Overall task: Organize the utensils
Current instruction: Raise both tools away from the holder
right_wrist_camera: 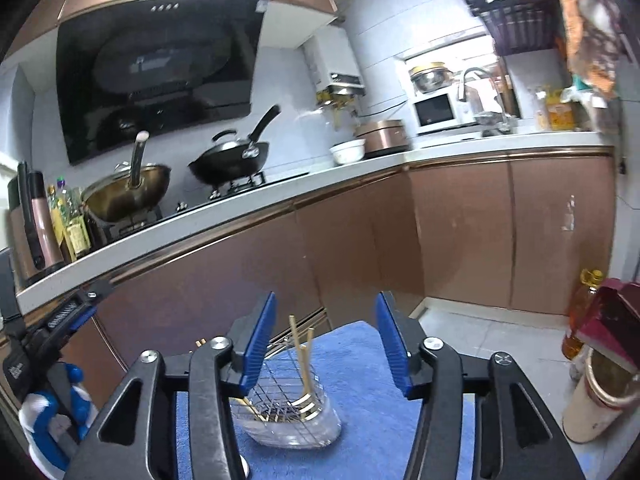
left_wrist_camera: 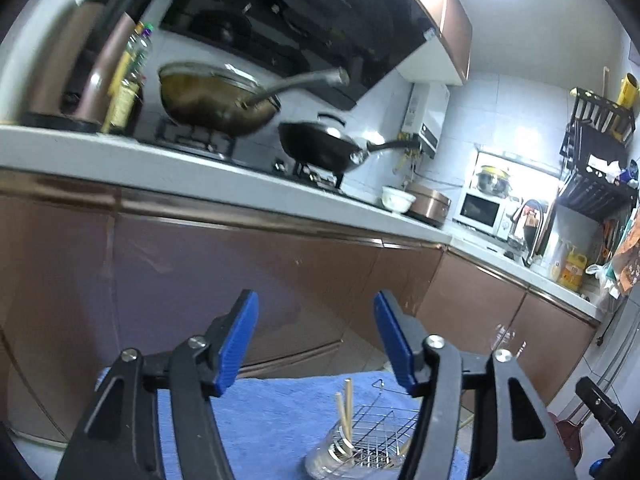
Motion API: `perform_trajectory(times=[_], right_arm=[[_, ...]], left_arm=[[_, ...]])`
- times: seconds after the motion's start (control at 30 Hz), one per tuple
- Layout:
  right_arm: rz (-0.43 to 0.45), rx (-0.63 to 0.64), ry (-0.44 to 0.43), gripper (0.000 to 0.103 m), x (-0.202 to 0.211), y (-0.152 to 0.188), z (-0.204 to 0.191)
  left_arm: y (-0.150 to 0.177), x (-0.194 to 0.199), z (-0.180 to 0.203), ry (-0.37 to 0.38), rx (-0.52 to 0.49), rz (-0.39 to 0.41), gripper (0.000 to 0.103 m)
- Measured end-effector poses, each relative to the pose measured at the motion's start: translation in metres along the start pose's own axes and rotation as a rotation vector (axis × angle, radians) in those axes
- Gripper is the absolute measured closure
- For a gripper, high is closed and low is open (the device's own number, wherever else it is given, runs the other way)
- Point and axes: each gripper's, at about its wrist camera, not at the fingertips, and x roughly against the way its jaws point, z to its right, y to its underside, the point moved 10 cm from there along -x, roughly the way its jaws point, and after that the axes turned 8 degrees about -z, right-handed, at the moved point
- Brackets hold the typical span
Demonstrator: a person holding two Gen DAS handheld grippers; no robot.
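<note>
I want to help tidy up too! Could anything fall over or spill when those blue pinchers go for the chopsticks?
Maybe. The chopsticks lean loosely in the wire rack, so a bump from the open right gripper could knock them out. The rack sits in a light-looking clear tray on a blue cloth, so it may tip or slide. The left gripper is close too, and the two could collide.

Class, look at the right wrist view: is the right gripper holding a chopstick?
No. The right gripper is open and empty; the chopsticks stand in the wire rack below.
</note>
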Motion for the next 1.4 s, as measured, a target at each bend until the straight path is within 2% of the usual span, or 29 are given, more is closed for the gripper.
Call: perform_trajectory(times=[0.1, 0.33, 0.63, 0.9, 1.17, 1.33, 1.4], right_arm=[[0.017, 0.004, 0.033, 0.043, 0.020, 0.002, 0.006], [0.064, -0.039, 0.071, 0.040, 0.065, 0.001, 0.019], [0.162, -0.039, 0.132, 0.037, 0.128, -0.010, 0.021], [0.202, -0.059, 0.139, 0.036, 0.168, -0.007, 0.017], [0.233, -0.068, 0.146, 0.035, 0.203, -0.001, 0.017], [0.248, -0.072, 0.152, 0.035, 0.227, 0.003, 0.018], [0.252, -0.074, 0.149, 0.035, 0.234, 0.004, 0.017]], left_arm=[[-0.007, 0.025, -0.008, -0.020, -0.026, 0.034, 0.040], [-0.021, 0.074, -0.031, -0.054, -0.022, 0.067, 0.037], [-0.045, 0.124, -0.068, -0.147, 0.007, 0.124, 0.036], [-0.055, 0.176, -0.095, -0.224, 0.002, 0.164, 0.035], [-0.059, 0.221, -0.125, -0.269, 0.046, 0.162, 0.035], [-0.049, 0.239, -0.136, -0.272, 0.046, 0.135, 0.035], [-0.043, 0.243, -0.137, -0.248, 0.047, 0.118, 0.035]])
